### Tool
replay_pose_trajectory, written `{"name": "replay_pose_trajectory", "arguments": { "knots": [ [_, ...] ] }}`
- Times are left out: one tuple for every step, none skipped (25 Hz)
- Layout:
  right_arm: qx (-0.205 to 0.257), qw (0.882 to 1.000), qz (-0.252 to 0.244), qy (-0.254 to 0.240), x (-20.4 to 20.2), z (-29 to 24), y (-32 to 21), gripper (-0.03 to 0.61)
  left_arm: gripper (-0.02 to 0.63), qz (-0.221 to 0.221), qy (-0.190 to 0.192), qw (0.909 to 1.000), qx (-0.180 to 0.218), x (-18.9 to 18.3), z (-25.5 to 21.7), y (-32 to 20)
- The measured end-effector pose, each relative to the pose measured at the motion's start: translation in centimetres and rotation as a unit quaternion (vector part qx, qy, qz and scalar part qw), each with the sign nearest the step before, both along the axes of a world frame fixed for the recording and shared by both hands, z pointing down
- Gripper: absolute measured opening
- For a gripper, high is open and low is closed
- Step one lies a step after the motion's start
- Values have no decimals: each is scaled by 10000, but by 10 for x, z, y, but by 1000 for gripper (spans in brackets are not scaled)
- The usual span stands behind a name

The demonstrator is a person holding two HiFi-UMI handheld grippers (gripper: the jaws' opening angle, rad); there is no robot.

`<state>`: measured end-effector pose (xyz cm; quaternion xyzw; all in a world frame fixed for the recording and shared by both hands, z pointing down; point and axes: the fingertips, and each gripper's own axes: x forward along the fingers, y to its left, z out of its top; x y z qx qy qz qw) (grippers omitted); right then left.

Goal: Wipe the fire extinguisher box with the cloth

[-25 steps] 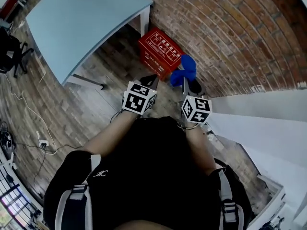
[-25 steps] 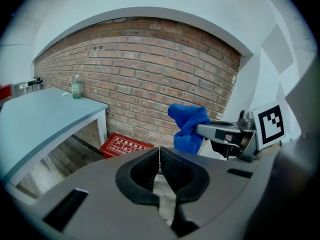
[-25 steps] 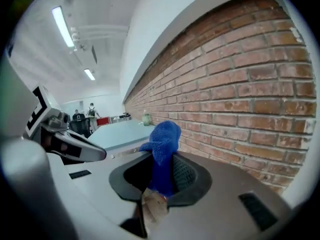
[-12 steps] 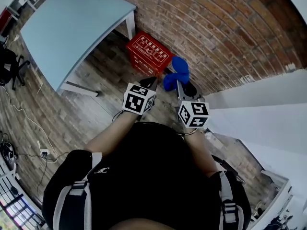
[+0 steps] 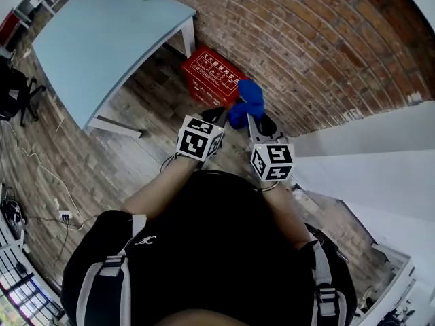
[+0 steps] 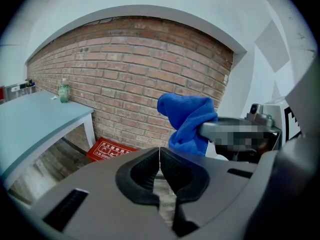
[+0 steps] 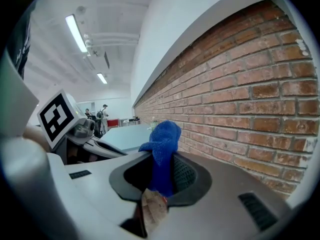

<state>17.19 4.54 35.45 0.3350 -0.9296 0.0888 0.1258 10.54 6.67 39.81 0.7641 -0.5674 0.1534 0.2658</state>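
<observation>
Well, R fingers [image 7: 188, 178] round cloth [image 7: 163, 140].

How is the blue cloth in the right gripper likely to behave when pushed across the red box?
Probably floppy: the cloth bunches and folds over past the right gripper, whose fingers pinch only a narrow part. Likely light, since that small pinch carries it. It may drag and crumple rather than slide flat over the fire extinguisher box.

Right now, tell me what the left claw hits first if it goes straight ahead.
Probably the blue cloth held in the right claw; depth is unclear, so the left claw might slip past to the brick wall.
</observation>
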Motion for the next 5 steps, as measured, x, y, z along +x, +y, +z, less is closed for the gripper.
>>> {"name": "replay_pose_trajectory", "arguments": {
  "knots": [
    [17,10000,-23,18,-1,1,1,83,11,13,-8,10000,5,0,0,0],
    [24,10000,-38,25,-2,1,2,83,11,23,-13,10000,2,1,1,0],
    [24,10000,-45,27,-2,2,2,83,11,30,-15,10000,-6,1,2,0],
    [23,10000,-50,28,-1,3,2,83,11,36,-14,10000,-15,2,3,1],
    [22,10000,-53,29,-1,3,2,83,11,41,-13,10000,-25,2,4,1]
  ]
}}
